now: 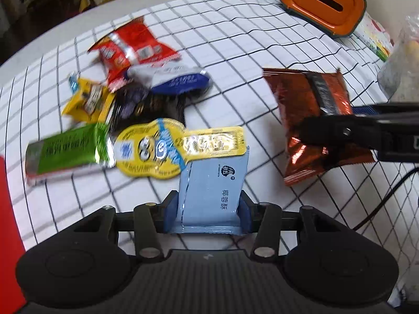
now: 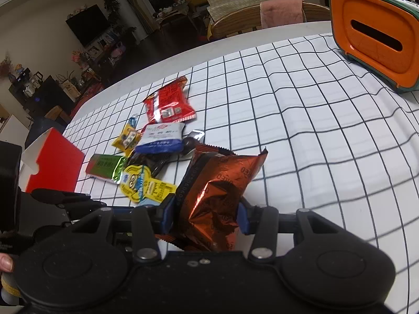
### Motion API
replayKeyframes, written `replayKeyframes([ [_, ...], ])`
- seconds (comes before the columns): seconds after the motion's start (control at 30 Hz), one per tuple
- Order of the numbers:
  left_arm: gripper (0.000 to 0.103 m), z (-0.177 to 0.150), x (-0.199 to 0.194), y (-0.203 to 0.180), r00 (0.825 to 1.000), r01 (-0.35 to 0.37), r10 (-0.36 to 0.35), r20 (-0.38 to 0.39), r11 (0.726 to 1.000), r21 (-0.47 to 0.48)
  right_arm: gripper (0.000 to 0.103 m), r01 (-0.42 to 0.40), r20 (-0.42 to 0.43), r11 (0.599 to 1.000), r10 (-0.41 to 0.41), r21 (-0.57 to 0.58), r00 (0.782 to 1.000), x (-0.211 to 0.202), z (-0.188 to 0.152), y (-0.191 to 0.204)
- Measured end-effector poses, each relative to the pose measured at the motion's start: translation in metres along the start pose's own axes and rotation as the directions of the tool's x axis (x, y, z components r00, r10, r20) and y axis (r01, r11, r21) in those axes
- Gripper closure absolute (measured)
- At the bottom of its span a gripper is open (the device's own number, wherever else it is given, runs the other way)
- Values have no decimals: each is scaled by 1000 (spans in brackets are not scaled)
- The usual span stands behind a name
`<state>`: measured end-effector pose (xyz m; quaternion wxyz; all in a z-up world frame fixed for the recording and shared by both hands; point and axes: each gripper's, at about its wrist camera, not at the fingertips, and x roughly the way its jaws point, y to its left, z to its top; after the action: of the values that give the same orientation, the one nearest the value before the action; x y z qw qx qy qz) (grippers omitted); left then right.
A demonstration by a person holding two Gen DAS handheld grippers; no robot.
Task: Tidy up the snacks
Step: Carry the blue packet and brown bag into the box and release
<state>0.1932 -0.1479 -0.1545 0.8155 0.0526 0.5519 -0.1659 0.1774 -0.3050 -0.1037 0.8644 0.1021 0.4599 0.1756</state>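
Observation:
My left gripper [image 1: 209,209] is shut on a light blue snack packet [image 1: 213,183], held above the checked cloth. My right gripper [image 2: 207,212] is shut on a copper-brown foil packet [image 2: 217,188]; that packet [image 1: 311,104] and the right gripper [image 1: 340,133] also show at the right of the left wrist view. A pile of snacks lies on the cloth: a red packet [image 1: 131,49], a blue-and-white packet [image 1: 175,78], a small yellow packet [image 1: 87,99], a dark packet [image 1: 146,107], a green packet [image 1: 65,146] and a yellow minion-shaped packet [image 1: 167,149].
An orange box with a slot [image 2: 374,41] stands at the far right of the table. A red-and-white open box [image 2: 55,162] sits left of the pile. A clear plastic bag [image 1: 403,65] lies at the right edge. A black cable [image 1: 387,196] runs across the cloth.

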Motion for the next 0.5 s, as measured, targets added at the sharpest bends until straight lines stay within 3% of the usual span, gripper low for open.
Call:
replayKeyframes([
  [0.5,56,-69,-64,36,999,42,-41,16,992,-116,57,-25,-24,1000,25,-12,999,-39,-38,59],
])
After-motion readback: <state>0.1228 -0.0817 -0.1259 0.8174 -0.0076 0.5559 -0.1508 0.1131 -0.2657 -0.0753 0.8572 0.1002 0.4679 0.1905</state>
